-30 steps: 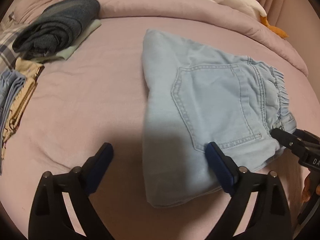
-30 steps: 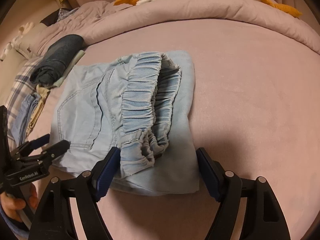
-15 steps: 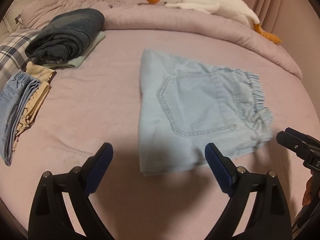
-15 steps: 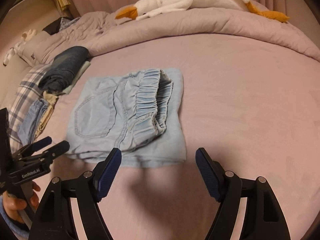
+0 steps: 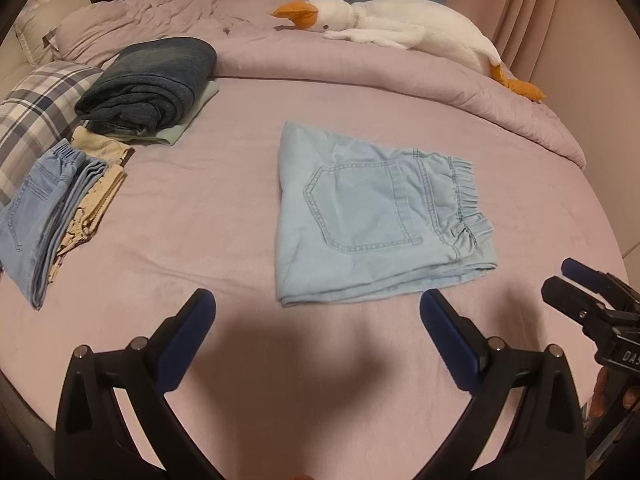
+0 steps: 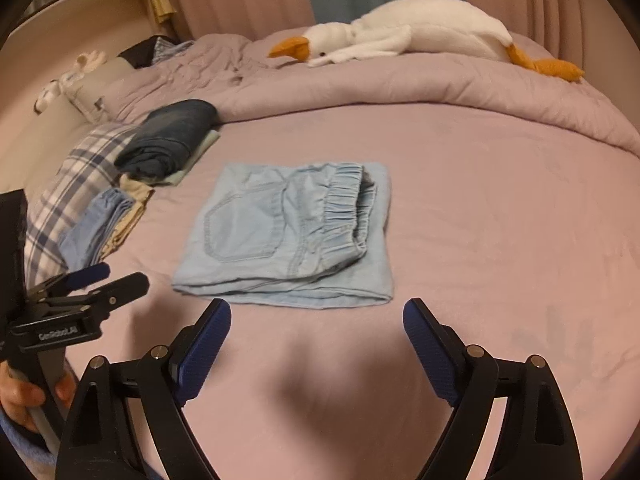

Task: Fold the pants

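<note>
- Left gripper (image 5: pixel 318 320) hangs nearest, fingers spread wide and holding nothing, low over bare sheet (image 5: pixel 320 380). The right gripper (image 6: pixel 317 326) is the same: released, empty, clear of the cloth.
- Just beyond both, at 12 o'clock in each wrist view, the pants (image 5: pixel 380 220) lie flat on the sheet, folded to a compact rectangle with the back pocket up and the elastic waistband at 3 o'clock in the left view.
- The folding looks done, so the step in hand is probably backing away. Done well, that means lifting straight up and back with the fingers kept apart, so that no tip snags the near hem or drags a layer open.
- The waistband edge bulges a little. If tidying is wanted, a light press there would serve better than a regrip.
- Room: bare sheet surrounds the pants on every side, widest toward 3 o'clock in the right view.
- At 9 to 10 o'clock, well apart, sit the folded jeans (image 5: pixel 44 216) and a dark stack (image 5: pixel 152 84) by a plaid pillow (image 5: pixel 36 112); a carry that way has a clear path.
- Farthest, the duvet (image 5: pixel 360 68) ridge and a goose toy (image 5: pixel 400 26) close off 12 o'clock.
</note>
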Action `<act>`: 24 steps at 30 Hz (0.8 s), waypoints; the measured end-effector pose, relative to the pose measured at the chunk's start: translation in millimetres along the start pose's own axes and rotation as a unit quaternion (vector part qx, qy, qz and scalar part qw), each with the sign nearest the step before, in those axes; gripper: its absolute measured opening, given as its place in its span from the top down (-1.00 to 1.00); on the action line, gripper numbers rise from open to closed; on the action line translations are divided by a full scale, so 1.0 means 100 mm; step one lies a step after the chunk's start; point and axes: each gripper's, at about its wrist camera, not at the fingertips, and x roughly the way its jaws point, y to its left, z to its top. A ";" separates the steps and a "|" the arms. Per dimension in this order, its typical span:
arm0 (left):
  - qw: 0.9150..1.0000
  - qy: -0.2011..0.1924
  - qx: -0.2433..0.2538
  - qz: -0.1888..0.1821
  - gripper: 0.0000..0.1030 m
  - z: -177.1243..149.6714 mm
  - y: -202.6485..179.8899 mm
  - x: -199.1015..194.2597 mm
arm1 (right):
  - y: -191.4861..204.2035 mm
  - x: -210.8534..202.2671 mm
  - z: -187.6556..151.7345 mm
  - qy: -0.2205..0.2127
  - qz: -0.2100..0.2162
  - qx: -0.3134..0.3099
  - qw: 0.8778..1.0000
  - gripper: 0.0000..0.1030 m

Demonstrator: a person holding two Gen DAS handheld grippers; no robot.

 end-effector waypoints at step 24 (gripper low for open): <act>0.998 -0.039 0.016 0.047 -0.99 -0.24 -0.21 -0.88 | 0.50 -0.79 -0.09 -0.060 0.025 -0.049 0.997 -0.98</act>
